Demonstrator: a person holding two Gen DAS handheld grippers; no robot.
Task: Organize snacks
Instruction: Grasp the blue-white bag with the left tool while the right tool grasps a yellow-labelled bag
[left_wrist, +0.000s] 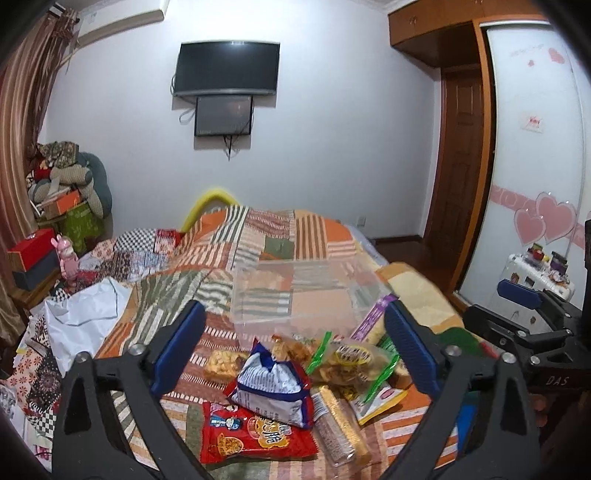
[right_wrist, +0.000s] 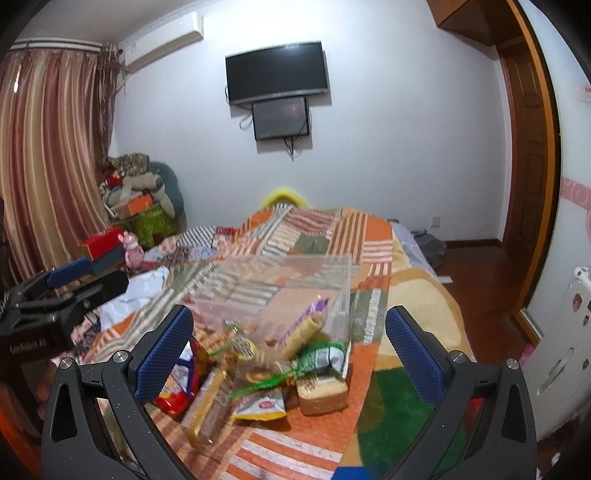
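Observation:
A pile of snack packets lies on the patchwork bedspread in front of a clear plastic box (left_wrist: 295, 295), which also shows in the right wrist view (right_wrist: 280, 291). The pile includes a red packet (left_wrist: 255, 435), a blue-and-white bag (left_wrist: 271, 391), a clear biscuit sleeve (left_wrist: 340, 424) and a green-trimmed bag (left_wrist: 351, 363). The right wrist view shows a brown block snack (right_wrist: 321, 395), a green packet (right_wrist: 321, 356) and a purple biscuit pack (right_wrist: 299, 328). My left gripper (left_wrist: 295, 350) is open and empty above the pile. My right gripper (right_wrist: 288, 354) is open and empty above it too.
The bed fills the middle; its right edge drops to a wooden floor (right_wrist: 480, 273). A white plastic bag (left_wrist: 81, 314) lies on the left of the bed. Boxes and a pink toy (left_wrist: 68, 254) stand on a stand at left. A white radiator (right_wrist: 561, 343) stands at right.

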